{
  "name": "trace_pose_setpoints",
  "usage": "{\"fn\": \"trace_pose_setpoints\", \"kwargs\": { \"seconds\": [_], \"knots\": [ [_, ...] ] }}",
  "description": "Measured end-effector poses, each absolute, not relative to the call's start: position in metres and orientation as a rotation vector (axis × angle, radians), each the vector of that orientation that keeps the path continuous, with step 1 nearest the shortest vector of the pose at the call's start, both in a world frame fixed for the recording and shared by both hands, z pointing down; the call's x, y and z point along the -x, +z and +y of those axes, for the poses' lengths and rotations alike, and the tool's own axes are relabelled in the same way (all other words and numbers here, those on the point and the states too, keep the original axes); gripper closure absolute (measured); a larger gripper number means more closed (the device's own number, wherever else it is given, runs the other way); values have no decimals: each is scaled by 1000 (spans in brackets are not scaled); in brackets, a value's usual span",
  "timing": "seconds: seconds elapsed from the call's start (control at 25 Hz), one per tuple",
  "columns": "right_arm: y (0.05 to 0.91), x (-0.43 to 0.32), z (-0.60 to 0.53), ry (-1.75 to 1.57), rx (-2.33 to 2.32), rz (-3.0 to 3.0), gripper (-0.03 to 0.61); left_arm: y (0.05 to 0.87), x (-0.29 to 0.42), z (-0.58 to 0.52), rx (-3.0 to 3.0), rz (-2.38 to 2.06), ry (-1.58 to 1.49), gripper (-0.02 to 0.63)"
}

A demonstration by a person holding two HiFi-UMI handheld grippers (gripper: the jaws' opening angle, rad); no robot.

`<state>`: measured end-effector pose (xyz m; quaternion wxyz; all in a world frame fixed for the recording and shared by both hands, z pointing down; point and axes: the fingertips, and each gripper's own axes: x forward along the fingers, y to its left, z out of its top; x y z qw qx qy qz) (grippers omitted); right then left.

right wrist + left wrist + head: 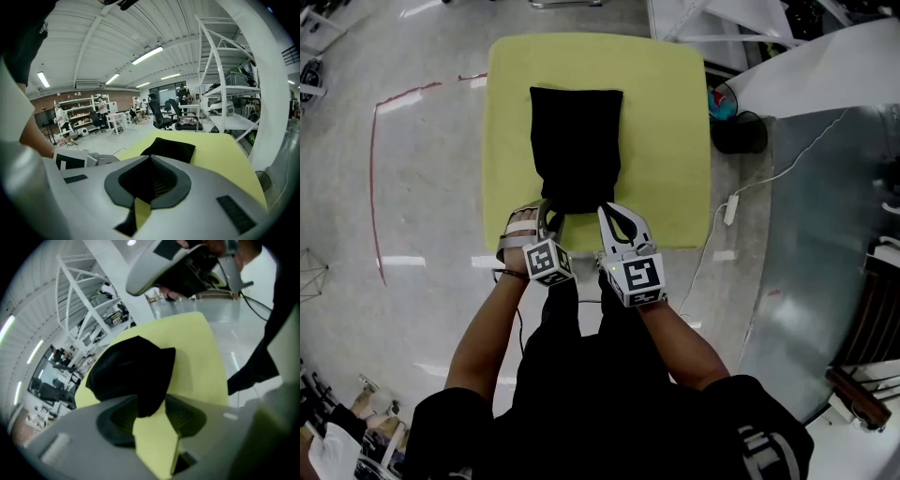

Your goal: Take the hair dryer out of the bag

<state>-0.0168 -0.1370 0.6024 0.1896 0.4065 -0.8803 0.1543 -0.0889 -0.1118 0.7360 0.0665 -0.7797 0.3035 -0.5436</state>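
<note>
Head view, bag (577, 145): lies flat on the yellow table (666, 112), long axis pointing straight away from the person. Its narrowed near end sits between the left gripper (542, 214) and the right gripper (607, 211).
Left gripper view, left gripper (152, 413): jaws spread, with the bag's (131, 373) near corner between them, unpressed.
Right gripper view, right gripper (150, 159): jaws pressed together at the bag's (169, 149) near edge; whether they pinch fabric cannot be told.

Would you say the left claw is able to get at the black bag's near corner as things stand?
Probably yes: the left claw is open, a corner of the black bag already lies between its jaws, and nothing seems to block it.
</note>
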Motion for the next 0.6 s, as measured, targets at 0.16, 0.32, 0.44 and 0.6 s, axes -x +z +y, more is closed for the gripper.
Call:
{"fn": "trace_pose_setpoints", "kwargs": {
  "seconds": [0.16, 0.32, 0.44, 0.6],
  "knots": [
    [606, 15, -134, 432, -1141, -2467, 571, 738, 89, -115, 2304, 858, -1648, 501],
    [605, 15, -130, 425, -1140, -2463, 571, 725, 90, -119, 2326, 895, -1614, 589],
    [608, 16, -125, 413, -1119, -2450, 571, 711, 91, -124, 2405, 955, -1579, 594],
    [612, 18, -118, 406, -1105, -2434, 571, 691, 90, -136, 2560, 1048, -1509, 595]
  ]
}}
